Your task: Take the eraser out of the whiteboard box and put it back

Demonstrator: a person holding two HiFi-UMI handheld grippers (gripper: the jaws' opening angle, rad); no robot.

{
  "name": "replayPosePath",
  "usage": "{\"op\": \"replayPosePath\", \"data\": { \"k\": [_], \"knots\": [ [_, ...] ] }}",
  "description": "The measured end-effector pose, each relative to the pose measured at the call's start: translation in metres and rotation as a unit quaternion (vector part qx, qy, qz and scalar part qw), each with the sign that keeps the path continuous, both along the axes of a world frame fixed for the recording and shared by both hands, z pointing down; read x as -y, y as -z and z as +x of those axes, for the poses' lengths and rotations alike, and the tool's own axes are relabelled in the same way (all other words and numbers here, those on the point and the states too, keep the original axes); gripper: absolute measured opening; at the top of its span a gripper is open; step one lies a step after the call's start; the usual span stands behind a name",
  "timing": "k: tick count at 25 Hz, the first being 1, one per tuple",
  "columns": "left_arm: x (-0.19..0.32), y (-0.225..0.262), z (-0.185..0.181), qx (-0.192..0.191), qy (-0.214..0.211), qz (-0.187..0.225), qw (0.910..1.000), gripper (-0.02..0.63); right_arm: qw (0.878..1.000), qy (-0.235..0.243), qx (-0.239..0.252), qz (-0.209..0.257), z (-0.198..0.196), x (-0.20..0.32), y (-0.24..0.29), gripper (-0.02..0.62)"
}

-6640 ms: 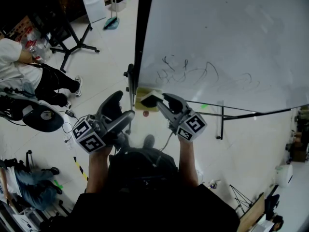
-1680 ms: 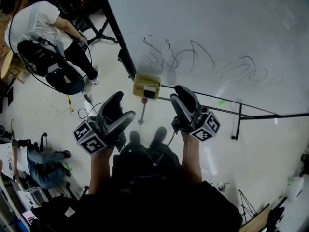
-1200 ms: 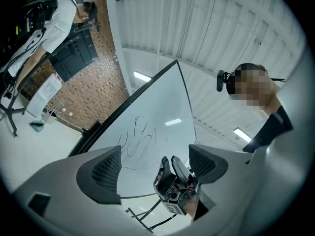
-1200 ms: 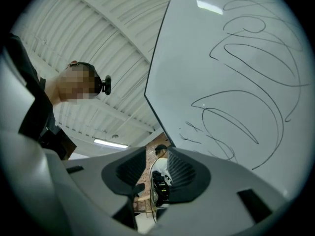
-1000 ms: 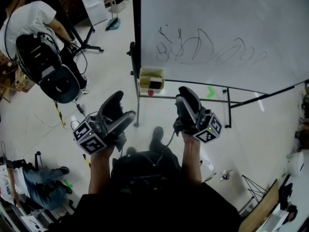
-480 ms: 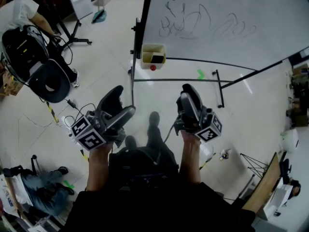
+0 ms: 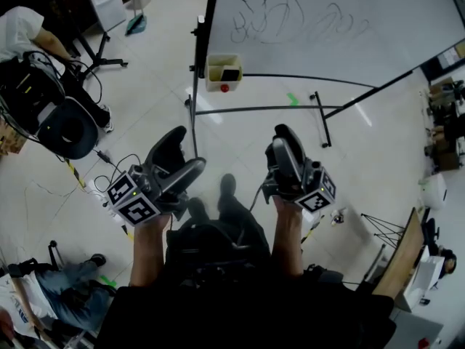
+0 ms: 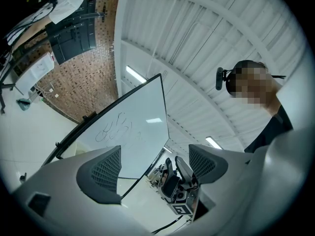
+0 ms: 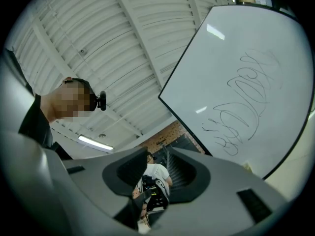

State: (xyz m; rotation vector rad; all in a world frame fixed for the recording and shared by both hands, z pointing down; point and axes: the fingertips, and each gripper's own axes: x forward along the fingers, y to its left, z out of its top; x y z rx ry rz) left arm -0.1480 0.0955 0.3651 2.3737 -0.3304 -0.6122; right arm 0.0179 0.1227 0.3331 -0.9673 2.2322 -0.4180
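Only my head view shows the eraser (image 7: 230, 74), lying in the whiteboard box (image 7: 211, 70). It sits toward twelve o'clock, well apart from both grippers. Left gripper (image 7: 182, 155) is spread and empty; right gripper (image 7: 275, 142) is empty, jaws part-open and just narrowing.

The pale yellow whiteboard box (image 7: 215, 83) hangs upright at the lower left corner of the whiteboard (image 7: 341, 6), open at its top. The dark eraser (image 7: 230, 74) sits inside, toward its right side.
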Motion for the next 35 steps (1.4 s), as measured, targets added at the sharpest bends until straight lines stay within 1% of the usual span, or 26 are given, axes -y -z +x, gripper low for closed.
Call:
{"op": "replayPosePath", "data": {
  "k": [5, 8, 12, 18, 21, 26, 29, 35],
  "knots": [
    [-0.004, 0.003, 0.006, -0.007, -0.006, 0.001, 1.0000, 0.428, 1.000, -0.004, -0.016, 0.009, 0.008, -0.010, 0.004, 0.140],
    [-0.005, 0.004, 0.012, -0.006, -0.009, 0.002, 0.9999, 0.428, 1.000, -0.009, -0.011, 0.008, 0.014, -0.012, 0.006, 0.140],
    [-0.013, 0.006, 0.021, 0.000, -0.009, 0.008, 0.9999, 0.428, 1.000, -0.005, -0.004, 0.003, 0.021, -0.021, 0.003, 0.140],
    [-0.037, 0.023, 0.028, 0.003, 0.016, 0.025, 0.9996, 0.428, 1.000, 0.023, -0.006, 0.020, 0.030, -0.038, 0.014, 0.140],
    [-0.049, 0.028, 0.033, 0.001, 0.034, 0.025, 0.9991, 0.428, 0.999, 0.039, -0.008, 0.027, 0.035, -0.051, 0.022, 0.140],
    [-0.076, 0.037, 0.061, 0.001, 0.043, 0.027, 0.9987, 0.428, 0.998, 0.051, -0.011, 0.037, 0.062, -0.077, 0.032, 0.140],
    [-0.089, 0.034, 0.078, 0.008, 0.048, 0.023, 0.9986, 0.428, 0.997, 0.059, -0.007, 0.043, 0.078, -0.089, 0.033, 0.140],
    [-0.109, 0.031, 0.107, 0.018, 0.062, 0.020, 0.9977, 0.428, 0.995, 0.081, -0.011, 0.060, 0.100, -0.111, 0.034, 0.140]
  ]
}}
